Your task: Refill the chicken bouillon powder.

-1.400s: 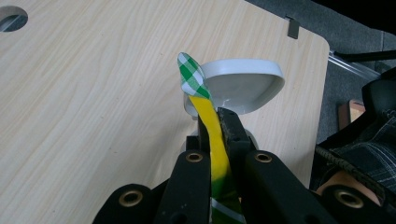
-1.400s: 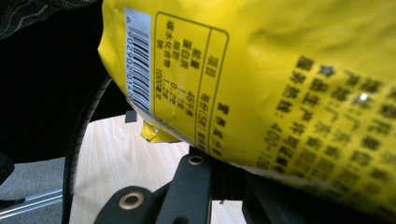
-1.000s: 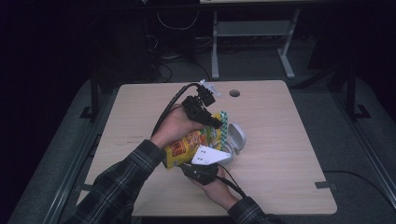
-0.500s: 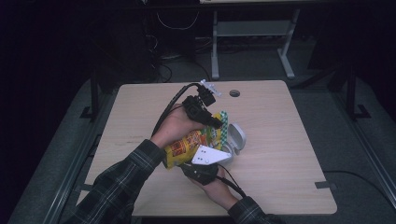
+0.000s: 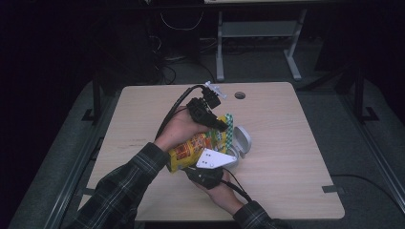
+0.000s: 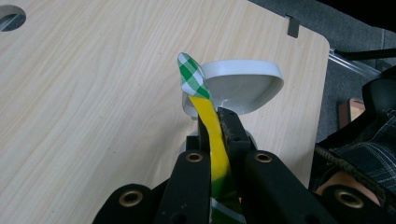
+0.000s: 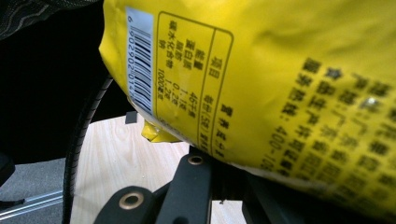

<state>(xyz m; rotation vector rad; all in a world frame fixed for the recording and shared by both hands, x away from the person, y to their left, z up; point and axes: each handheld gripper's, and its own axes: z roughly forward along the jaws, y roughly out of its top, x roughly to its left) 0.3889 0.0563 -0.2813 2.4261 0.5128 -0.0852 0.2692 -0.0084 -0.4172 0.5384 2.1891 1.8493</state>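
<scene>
The yellow snack bag (image 5: pixel 193 149) hangs above the table (image 5: pixel 296 143) between both grippers, its green-checked top edge pinched in the left gripper (image 6: pixel 218 122) and its printed back (barcode showing) against the right gripper (image 5: pixel 206 174), whose grasp I cannot tell.

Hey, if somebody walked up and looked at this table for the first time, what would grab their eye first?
The bright yellow snack bag held up over the middle of the wooden table, its green-checked top edge pinched between the jaws of the left gripper. Next, the white bowl just behind the bag, tipped on its side. The right gripper is under the bag's near end; its grip is hidden.
</scene>
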